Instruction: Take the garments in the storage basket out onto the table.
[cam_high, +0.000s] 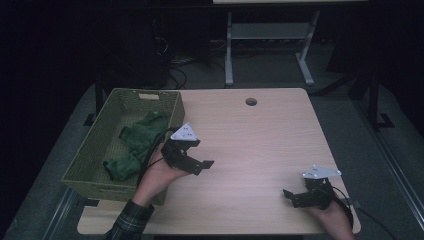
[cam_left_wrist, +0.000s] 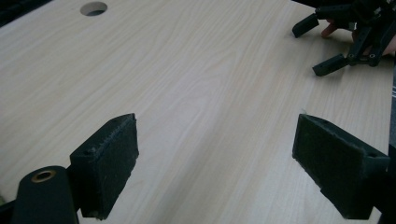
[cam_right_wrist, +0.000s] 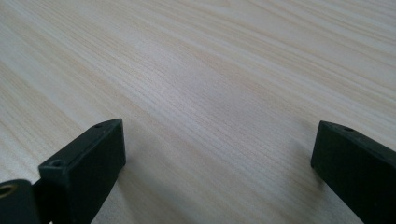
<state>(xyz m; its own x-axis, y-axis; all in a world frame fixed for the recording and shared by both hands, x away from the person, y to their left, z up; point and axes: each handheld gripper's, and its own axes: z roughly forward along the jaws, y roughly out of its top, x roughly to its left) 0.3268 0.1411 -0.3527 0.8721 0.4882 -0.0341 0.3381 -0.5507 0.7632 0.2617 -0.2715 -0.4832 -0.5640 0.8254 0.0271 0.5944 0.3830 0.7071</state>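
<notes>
A woven olive basket (cam_high: 107, 117) stands at the table's left edge with crumpled green cloth (cam_high: 137, 142) lying inside it. My left gripper (cam_high: 197, 159) hovers just right of the basket, open and empty, its jaws spread wide over bare wood (cam_left_wrist: 215, 163). Near the table's front right corner my right gripper (cam_high: 295, 196) is open too, with nothing between its jaws (cam_right_wrist: 217, 163). In the left gripper view the right gripper (cam_left_wrist: 327, 44) appears at the top right, a hand behind it.
The light wooden table (cam_high: 250, 145) has a round cable hole (cam_high: 251, 102) near its far edge, also seen in the left gripper view as the hole (cam_left_wrist: 93, 8). Beyond the table stand a white metal frame (cam_high: 270, 37) and tangled cables on a dark floor.
</notes>
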